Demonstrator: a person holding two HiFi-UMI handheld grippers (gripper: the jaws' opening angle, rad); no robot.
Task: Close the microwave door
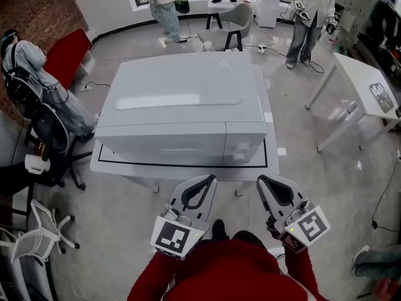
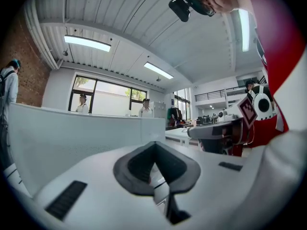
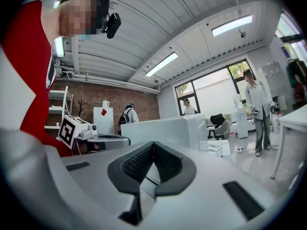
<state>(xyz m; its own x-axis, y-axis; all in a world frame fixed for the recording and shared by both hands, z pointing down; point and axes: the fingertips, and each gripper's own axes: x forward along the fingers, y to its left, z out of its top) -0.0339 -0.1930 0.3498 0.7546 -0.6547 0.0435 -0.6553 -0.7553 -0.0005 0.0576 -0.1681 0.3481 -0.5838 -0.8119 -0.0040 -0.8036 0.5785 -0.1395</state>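
Observation:
The microwave (image 1: 182, 99) is a large pale grey box on a low white table (image 1: 119, 165). Its front face (image 1: 163, 142) lies flush with the body, door closed. My left gripper (image 1: 210, 179) and right gripper (image 1: 261, 179) hover side by side just short of the table's near edge, clear of the microwave. Both point level at its front, shut with nothing between the jaws. In the left gripper view the jaws (image 2: 154, 145) meet at the tip, the microwave (image 2: 72, 133) fills the left, and the right gripper (image 2: 225, 128) shows alongside. The right gripper view shows its own closed jaws (image 3: 153, 145).
Black office chairs (image 1: 44, 130) with a seated person stand left of the table, and a white chair (image 1: 44, 231) nearer me. A white desk (image 1: 369, 89) is at the right. Several people and a grey chair (image 1: 235, 21) are at the far side. Cables cross the floor.

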